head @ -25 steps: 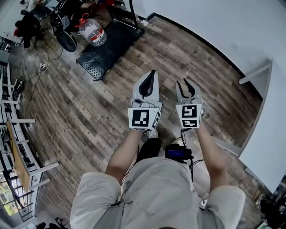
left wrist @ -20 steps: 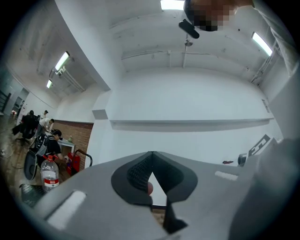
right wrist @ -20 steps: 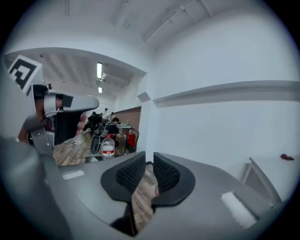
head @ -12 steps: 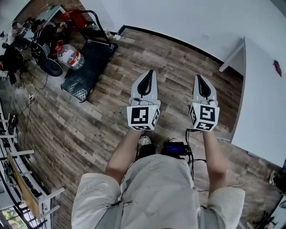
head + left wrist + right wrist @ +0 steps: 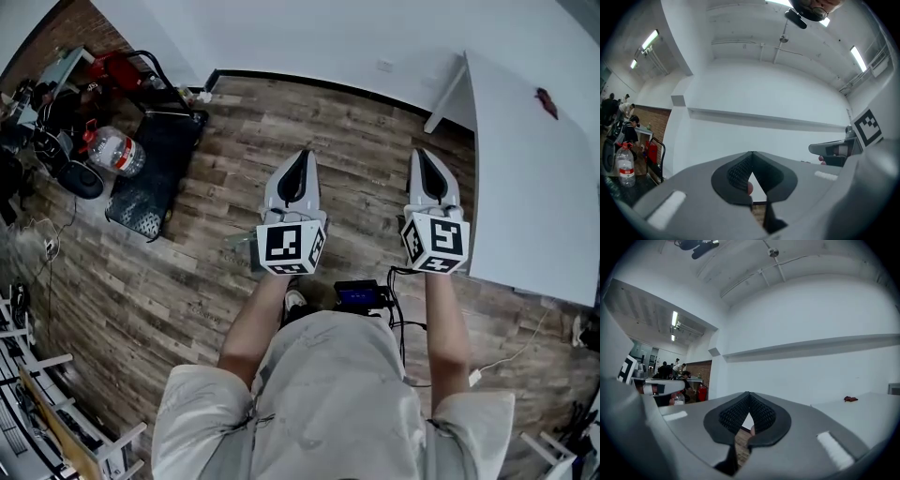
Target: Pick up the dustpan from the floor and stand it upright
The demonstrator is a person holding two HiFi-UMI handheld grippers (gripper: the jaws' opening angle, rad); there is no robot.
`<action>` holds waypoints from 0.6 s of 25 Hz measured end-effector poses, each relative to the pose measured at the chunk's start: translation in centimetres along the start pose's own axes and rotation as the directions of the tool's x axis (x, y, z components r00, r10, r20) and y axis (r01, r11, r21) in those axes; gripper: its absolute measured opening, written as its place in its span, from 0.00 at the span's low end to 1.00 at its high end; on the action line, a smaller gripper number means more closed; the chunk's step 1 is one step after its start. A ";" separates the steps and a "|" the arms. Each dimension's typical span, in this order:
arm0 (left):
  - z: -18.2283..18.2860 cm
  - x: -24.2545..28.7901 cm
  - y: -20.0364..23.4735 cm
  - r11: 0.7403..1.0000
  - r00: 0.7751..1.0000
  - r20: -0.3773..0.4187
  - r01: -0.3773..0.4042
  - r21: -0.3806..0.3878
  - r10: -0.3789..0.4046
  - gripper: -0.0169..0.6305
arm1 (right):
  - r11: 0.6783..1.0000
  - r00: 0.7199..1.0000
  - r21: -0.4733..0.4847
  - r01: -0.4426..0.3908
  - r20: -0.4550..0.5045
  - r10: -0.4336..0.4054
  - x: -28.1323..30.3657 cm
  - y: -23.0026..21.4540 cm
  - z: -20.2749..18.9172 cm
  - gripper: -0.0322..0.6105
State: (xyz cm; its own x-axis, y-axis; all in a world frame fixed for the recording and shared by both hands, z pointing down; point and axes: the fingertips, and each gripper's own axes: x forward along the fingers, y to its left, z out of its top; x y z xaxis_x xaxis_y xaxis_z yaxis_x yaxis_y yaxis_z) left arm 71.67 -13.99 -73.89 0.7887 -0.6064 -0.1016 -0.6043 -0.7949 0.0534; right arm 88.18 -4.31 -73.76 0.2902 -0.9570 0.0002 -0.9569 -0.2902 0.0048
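No dustpan shows in any view. Both grippers are held out level over the wooden floor (image 5: 356, 122), side by side and pointing at the white wall (image 5: 754, 98). My left gripper (image 5: 301, 154) is shut, its tips meeting with nothing between them, and the left gripper view shows the same on my left gripper (image 5: 751, 153). My right gripper (image 5: 419, 152) is also shut and empty; in the right gripper view the dark pads of my right gripper (image 5: 749, 393) touch at the tip. Each gripper appears at the edge of the other's view.
A black mat (image 5: 155, 169) with a large water bottle (image 5: 117, 152) beside it lies at the left, among bags and cables. A white table (image 5: 525, 169) stands at the right, a small red thing (image 5: 547, 101) on it. Several people are at the far left (image 5: 670, 369).
The right gripper's jaws were apart a second ago and are now closed. The view has swung right: mat and bottle slid left, and the white table came in at the right.
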 end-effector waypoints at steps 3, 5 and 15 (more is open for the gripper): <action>1.8 0.4 1.7 1.000 1.000 -0.013 -0.002 -0.004 0.002 0.06 | 1.000 1.000 0.006 0.019 -0.009 -0.019 1.1 1.1 2.0 0.06; 1.7 -0.2 3.8 1.000 0.999 -0.034 -0.020 0.000 0.020 0.06 | 0.999 1.000 0.013 0.030 -0.011 -0.029 1.6 2.7 1.9 0.06; 2.2 -5.6 6.6 0.998 0.998 -0.038 -0.054 0.030 0.056 0.06 | 0.999 1.000 0.030 0.022 0.006 -0.022 -1.1 6.9 0.7 0.06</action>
State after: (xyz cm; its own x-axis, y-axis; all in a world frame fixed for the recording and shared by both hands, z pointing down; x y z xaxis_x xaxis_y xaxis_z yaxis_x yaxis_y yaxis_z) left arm 62.99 -15.82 -75.18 0.7576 -0.6500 -0.0604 -0.6495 -0.7598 0.0291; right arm 81.25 -5.31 -74.44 0.3110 -0.9504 -0.0055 -0.9502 -0.3107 -0.0253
